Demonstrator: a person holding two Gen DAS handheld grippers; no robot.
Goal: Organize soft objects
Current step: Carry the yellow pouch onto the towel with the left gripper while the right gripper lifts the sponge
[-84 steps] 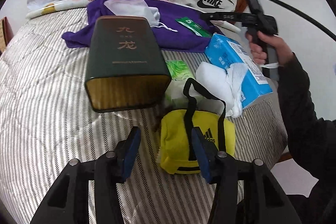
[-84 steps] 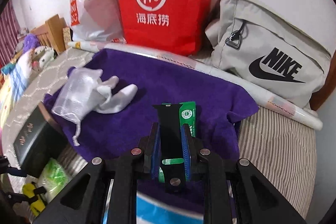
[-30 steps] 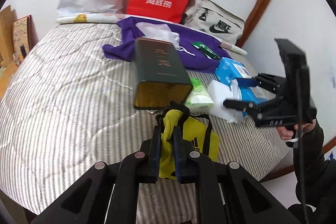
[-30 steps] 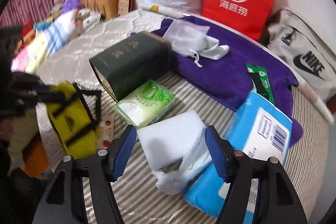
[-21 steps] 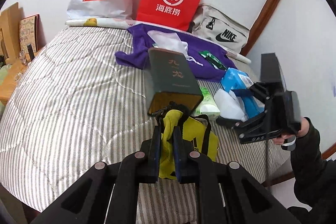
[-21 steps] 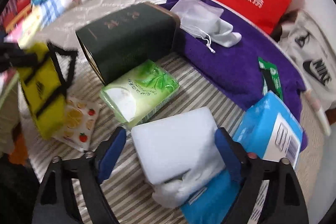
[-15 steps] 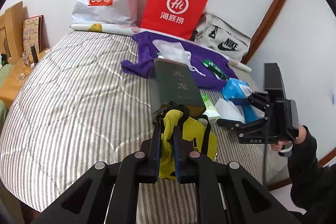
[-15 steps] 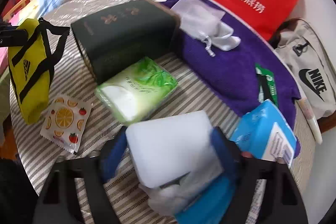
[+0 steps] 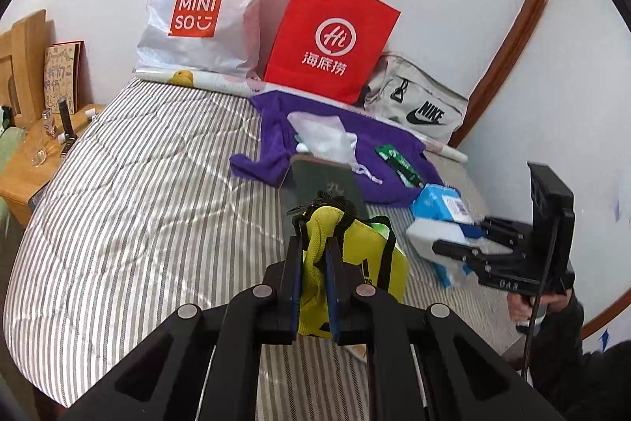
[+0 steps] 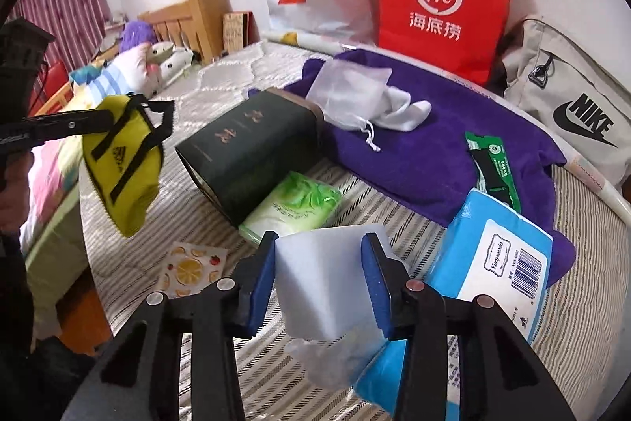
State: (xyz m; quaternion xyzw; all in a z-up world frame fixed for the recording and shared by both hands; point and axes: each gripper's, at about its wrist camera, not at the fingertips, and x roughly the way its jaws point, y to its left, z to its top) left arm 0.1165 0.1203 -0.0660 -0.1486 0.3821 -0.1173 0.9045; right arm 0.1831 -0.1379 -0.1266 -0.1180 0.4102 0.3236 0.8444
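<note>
My left gripper [image 9: 314, 273] pinches the small yellow fabric bag with black straps [image 9: 355, 259], which hangs clear of the striped mattress [image 9: 150, 208]. My right gripper [image 10: 320, 275] is closing, its blue pads [image 10: 263, 273] pressing the soft white foam block [image 10: 327, 263]. Beyond its fingertips lie a green tissue pack [image 10: 294, 206] and a dark green tin [image 10: 248, 152].

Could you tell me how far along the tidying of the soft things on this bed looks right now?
Early. Nothing looks put away yet. In hand: the left gripper holds the yellow pouch clear of the bed, and the right gripper, its jaws closing, has the white sponge block between them. Left on the striped bedspread: the green tissue pack, blue wipes pack, purple cloth and mesh drawstring bag.
</note>
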